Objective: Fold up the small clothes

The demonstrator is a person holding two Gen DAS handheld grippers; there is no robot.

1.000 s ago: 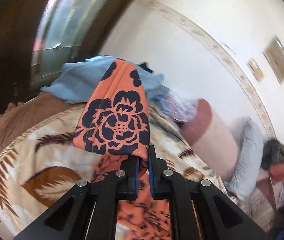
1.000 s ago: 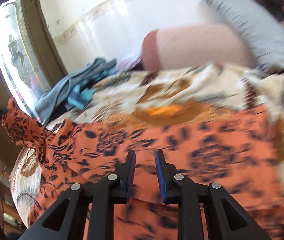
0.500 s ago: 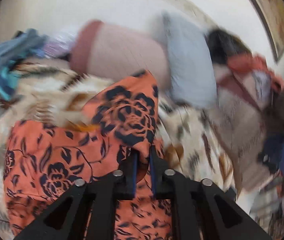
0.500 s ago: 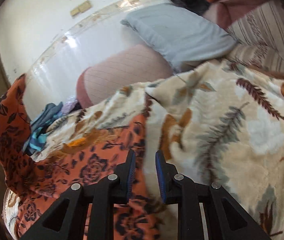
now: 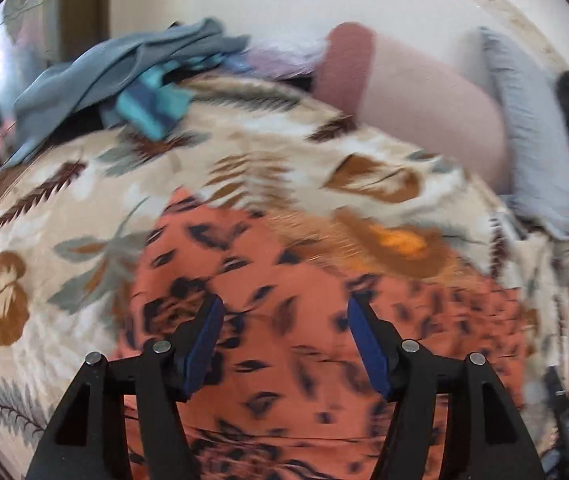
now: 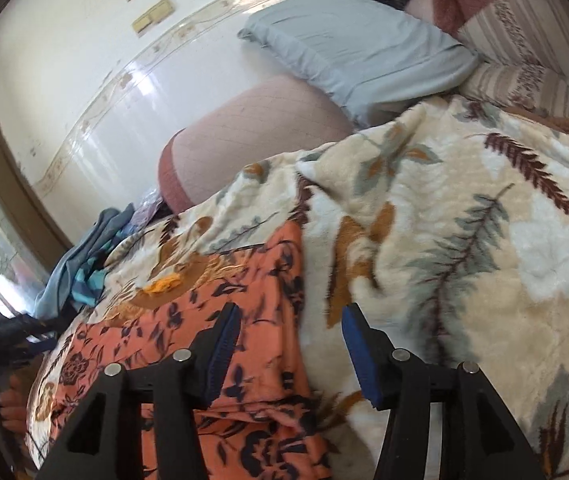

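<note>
An orange garment with a dark blue flower print lies spread on the leaf-patterned blanket. My left gripper is open and empty just above the garment's middle. In the right wrist view the same garment lies at lower left on the blanket. My right gripper is open and empty over the garment's right edge.
A pile of blue-grey and teal clothes lies at the far left of the bed by the window. A pink bolster and a grey pillow lie against the white wall; they also show in the right wrist view.
My left gripper has let go of the orange garment, which now lies flat, and stands wide open. My right gripper has opened wider and shifted to the garment's right edge.
</note>
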